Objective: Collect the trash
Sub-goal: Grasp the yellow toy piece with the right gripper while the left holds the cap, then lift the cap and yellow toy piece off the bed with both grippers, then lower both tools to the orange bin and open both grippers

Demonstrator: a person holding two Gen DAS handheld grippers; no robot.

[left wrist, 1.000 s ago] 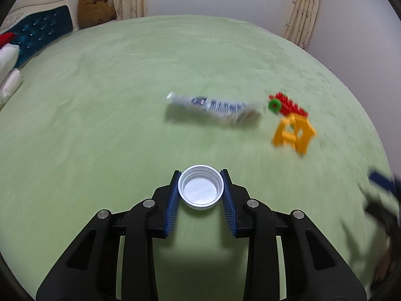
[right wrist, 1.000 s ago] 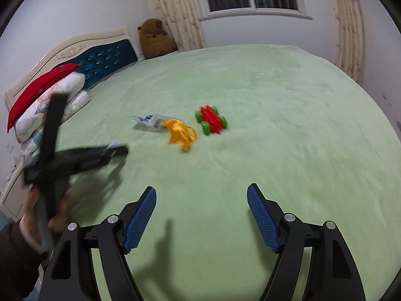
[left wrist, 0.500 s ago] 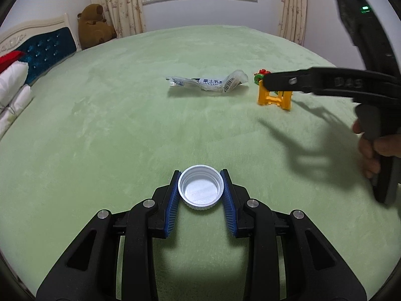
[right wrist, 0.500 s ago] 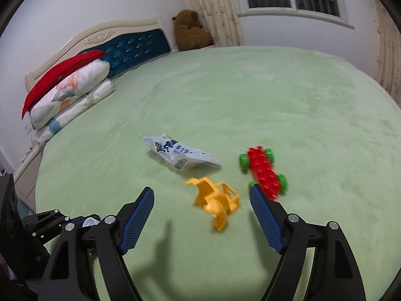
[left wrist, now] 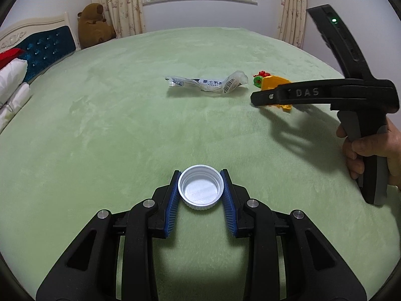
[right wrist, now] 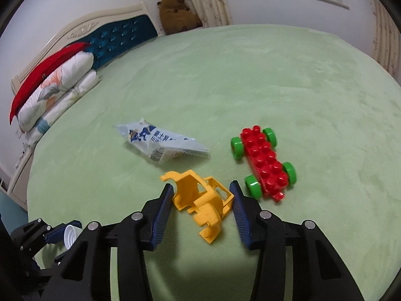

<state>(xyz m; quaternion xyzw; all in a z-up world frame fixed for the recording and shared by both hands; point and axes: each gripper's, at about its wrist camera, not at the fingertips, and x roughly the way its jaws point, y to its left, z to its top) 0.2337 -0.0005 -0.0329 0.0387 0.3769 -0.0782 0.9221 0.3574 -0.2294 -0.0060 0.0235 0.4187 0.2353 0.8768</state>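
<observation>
My left gripper (left wrist: 200, 173) is shut on a white bottle cap (left wrist: 201, 190), open side up, just above the green bedspread (left wrist: 100, 130). A crumpled clear-and-blue wrapper (left wrist: 208, 84) lies farther off mid-bed; the right wrist view shows the wrapper (right wrist: 163, 143) ahead and to the left. My right gripper (right wrist: 201, 188) is closing, its blue pads against both sides of a yellow toy piece (right wrist: 200, 200) on the bed. In the left wrist view the right gripper (left wrist: 258, 97) shows side-on, held by a hand (left wrist: 371, 148).
A red toy car with green wheels (right wrist: 264, 161) lies right of the yellow piece. Pillows (right wrist: 55, 87) and a blue headboard (right wrist: 120, 37) are at the left. A brown teddy bear (right wrist: 178, 12) sits at the far corner; curtains and a window are behind.
My right gripper moved in over the toys and its wide jaws narrowed onto the yellow piece. The left gripper kept the cap and has stayed still since half a second ago.
</observation>
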